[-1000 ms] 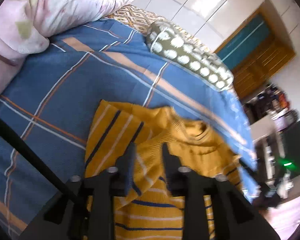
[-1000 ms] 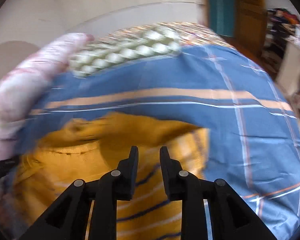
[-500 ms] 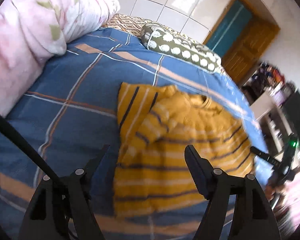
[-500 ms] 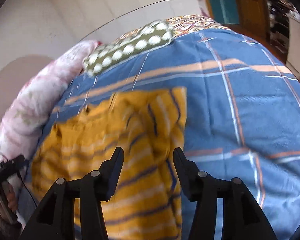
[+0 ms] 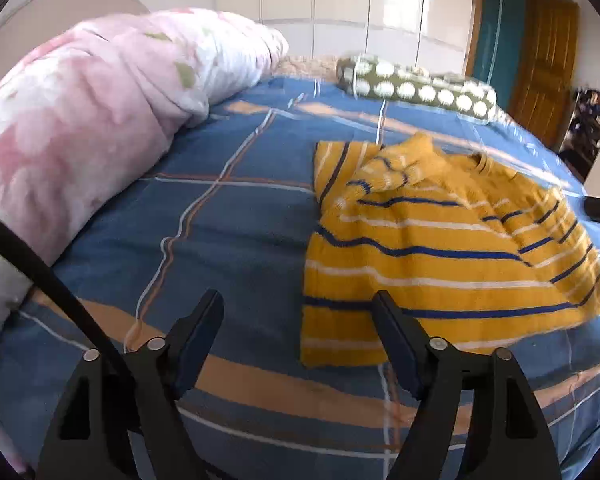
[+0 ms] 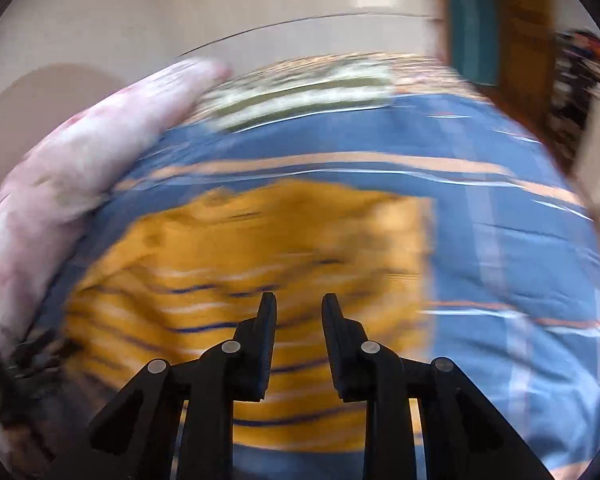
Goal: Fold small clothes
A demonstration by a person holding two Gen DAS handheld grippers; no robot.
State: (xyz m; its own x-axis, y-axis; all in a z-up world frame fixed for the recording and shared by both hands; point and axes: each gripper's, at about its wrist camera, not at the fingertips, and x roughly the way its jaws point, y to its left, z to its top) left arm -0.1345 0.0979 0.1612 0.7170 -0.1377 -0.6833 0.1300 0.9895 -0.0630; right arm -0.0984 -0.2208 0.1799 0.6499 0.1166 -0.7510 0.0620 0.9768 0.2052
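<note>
Lying on the plaid bedsheet [image 5: 228, 240], the striped sweater [image 5: 440, 256] shows no readable label; left gripper [image 5: 298, 308] gapes wide, right gripper [image 6: 299, 308] narrowly parted, both empty.

Daylit, bright room. Left wrist view mostly sharp; glare patches on the glossy wardrobe doors [image 5: 380, 4] far beyond the left claw [image 5: 298, 312], sun streaks on the bedsheet [image 5: 228, 216] ahead, slight softness at sweater [image 5: 432, 256] edges. Right wrist view heavily motion-blurred; everything past the right claw [image 6: 299, 310] smears sideways, claw itself sharp. Strong fisheye bending, dark vignette corners in both.
</note>
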